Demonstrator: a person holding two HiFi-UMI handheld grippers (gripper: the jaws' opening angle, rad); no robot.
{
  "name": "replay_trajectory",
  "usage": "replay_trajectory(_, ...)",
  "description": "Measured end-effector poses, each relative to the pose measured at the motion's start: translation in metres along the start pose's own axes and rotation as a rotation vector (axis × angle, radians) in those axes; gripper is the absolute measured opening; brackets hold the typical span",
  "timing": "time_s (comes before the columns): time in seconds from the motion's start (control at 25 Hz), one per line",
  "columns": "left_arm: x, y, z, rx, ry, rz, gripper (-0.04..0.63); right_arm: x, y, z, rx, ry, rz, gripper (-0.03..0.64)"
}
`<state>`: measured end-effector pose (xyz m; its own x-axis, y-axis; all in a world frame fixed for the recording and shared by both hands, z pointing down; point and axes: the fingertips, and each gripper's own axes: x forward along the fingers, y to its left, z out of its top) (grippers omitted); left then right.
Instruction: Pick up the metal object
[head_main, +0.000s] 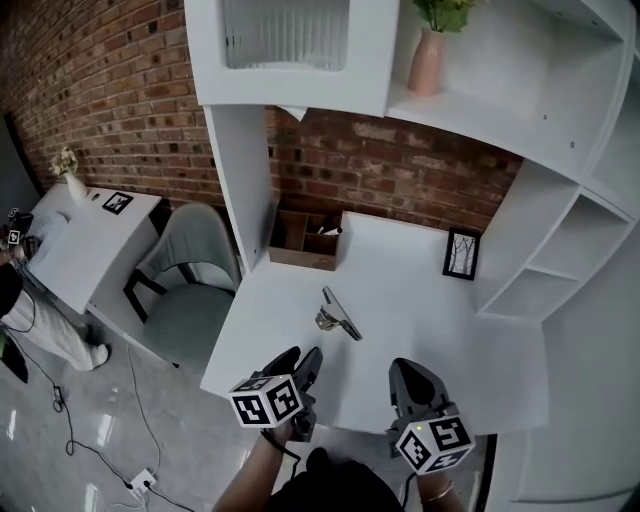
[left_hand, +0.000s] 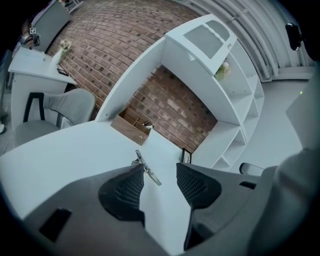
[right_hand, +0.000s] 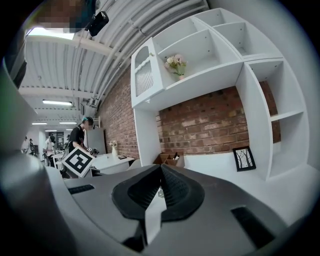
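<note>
1. Two hand-held tongs hover over the near edge of a white desk (head_main: 430, 350), each carrying one cube of square markers. The forearms behind them are cut off by the bottom of the head view.
2. The left gripper (head_main: 303, 358) has its jaws spread wide, with only bare desk between the pads, and it holds nothing. The right gripper (head_main: 405, 368) has its jaws closed tip to tip and grips nothing.
3. One metal object (head_main: 338, 315) lies flat near the middle of the desk, ahead of the left gripper and clear of both tools. In the left gripper view it shows through the gap between the jaws, its near end just beside the left jaw's edge. It is a slim bar with a bulkier part on one side, and what kind of thing it is cannot be made out.
4. One wooden box (head_main: 303, 243) sits at the back of the desk against the brick wall (head_main: 400, 170). Its dark contents are too small to identify. One black-framed picture (head_main: 461, 253) stands well to its right, near the white shelving (head_main: 560, 230).
5. One pink vase (head_main: 428, 60) stands on an upper shelf, its greenery cut off at the top.
6. Farther left are one grey chair (head_main: 190, 270) and a second desk (head_main: 80, 240) bearing one small vase of flowers (head_main: 68, 180). A person (head_main: 25, 300) is cut by the frame edge.
</note>
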<state>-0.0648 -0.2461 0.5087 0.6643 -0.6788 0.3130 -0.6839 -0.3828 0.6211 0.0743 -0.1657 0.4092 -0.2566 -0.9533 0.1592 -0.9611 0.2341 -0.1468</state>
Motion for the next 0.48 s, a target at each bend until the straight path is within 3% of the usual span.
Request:
replay_trajectory(0.28,0.039,0.017,-0.01,-0.115,0.049,0.009,0.193,0.036,-0.012,-0.014,0.016,0.05,0.018,0.005)
replay_trajectory(0.48,0.068,0.028,-0.009,-0.155,0.069,0.041,0.193,0.069,-0.029,-0.017,0.017,0.081,0.052,0.005)
